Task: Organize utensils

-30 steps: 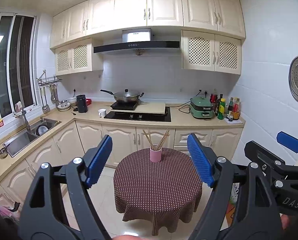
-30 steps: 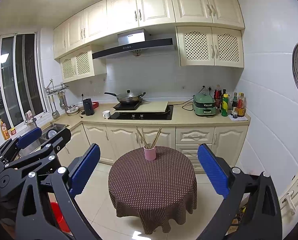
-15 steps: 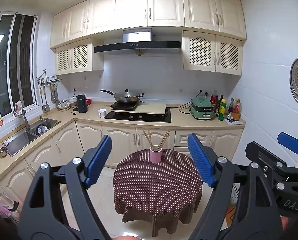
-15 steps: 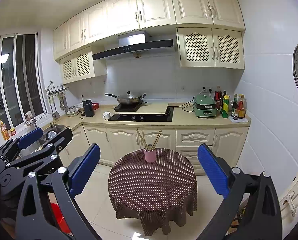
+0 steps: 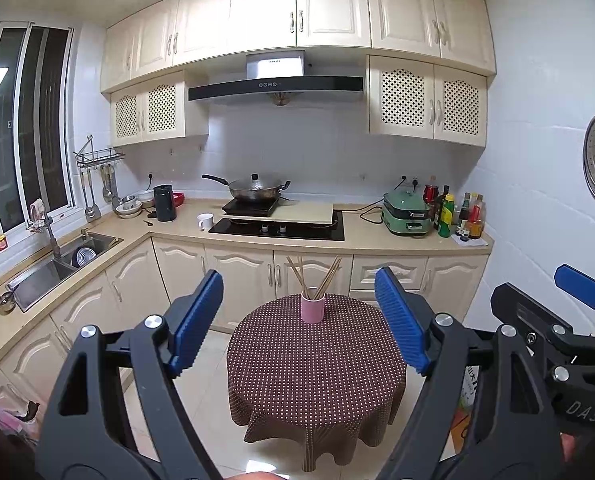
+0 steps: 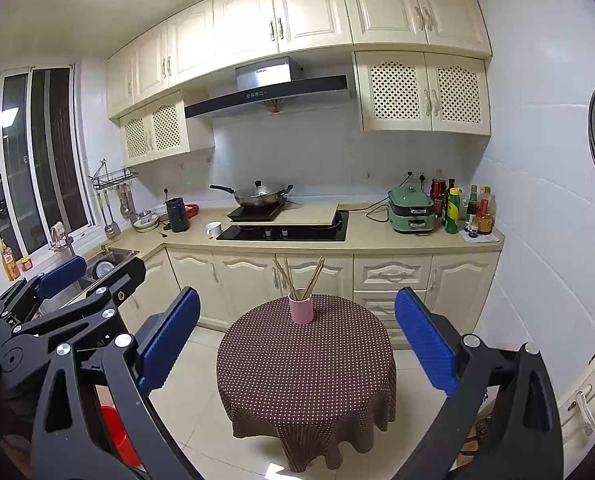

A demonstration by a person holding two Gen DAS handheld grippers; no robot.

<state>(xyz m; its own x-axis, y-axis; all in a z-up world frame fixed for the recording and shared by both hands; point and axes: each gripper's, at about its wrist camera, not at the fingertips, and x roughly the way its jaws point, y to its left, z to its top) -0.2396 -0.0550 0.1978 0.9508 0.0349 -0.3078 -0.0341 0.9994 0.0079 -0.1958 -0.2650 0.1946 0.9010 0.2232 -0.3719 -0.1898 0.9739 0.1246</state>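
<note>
A pink cup [image 5: 312, 309] [image 6: 301, 310] holding several wooden chopsticks [image 5: 329, 278] [image 6: 314, 278] stands at the far edge of a round table [image 5: 317, 364] [image 6: 305, 372] covered in a brown dotted cloth. My left gripper [image 5: 299, 318] is open, well short of the table, with nothing between its blue pads. My right gripper [image 6: 297, 340] is also open and empty, at a similar distance. Each gripper shows at the edge of the other's view: the right gripper [image 5: 577, 286] and the left gripper [image 6: 61, 272].
Behind the table runs a counter [image 5: 361, 236] with a wok [image 5: 257, 188] on a hob, a white mug [image 5: 205, 222], a green cooker [image 5: 407, 214] and bottles [image 5: 463, 216]. A sink [image 5: 57, 264] lies left. A red bucket [image 6: 117, 436] sits on the floor.
</note>
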